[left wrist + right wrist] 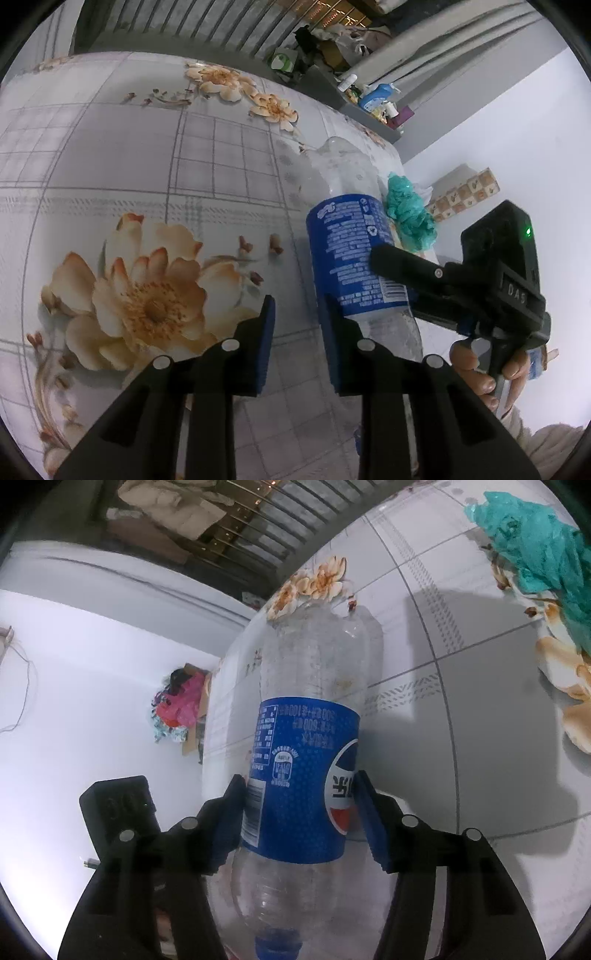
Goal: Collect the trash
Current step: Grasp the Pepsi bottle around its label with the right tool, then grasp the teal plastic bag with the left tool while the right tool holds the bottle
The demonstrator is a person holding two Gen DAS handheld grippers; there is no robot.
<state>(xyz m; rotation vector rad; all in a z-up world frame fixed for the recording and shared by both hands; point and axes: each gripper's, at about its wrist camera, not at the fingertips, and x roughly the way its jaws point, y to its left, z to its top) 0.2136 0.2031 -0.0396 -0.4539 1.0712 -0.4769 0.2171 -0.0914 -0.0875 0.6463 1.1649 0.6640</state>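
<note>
Blue-labelled plastic bottle [306, 775] pinched by right claw [301, 812] above flowered surface [129, 166], left claw [295, 343] spread beside it, teal bag [408, 212] near.

Clear bottle [314, 686] – blue label; teal bag [539, 561]; grey-checked, peach-flowered tablecloth [147, 166]

The table [207, 155] is covered with a pale grey checked cloth printed with big peach-and-cream flowers [147, 302], a smaller cluster of the same blooms further back. A crumpled teal plastic bag [408, 214] lies on it near the far right edge. Beside that, an empty clear plastic bottle [351, 254] with a blue label is over the cloth near the edge; whether it rests on the surface I cannot tell.
</note>
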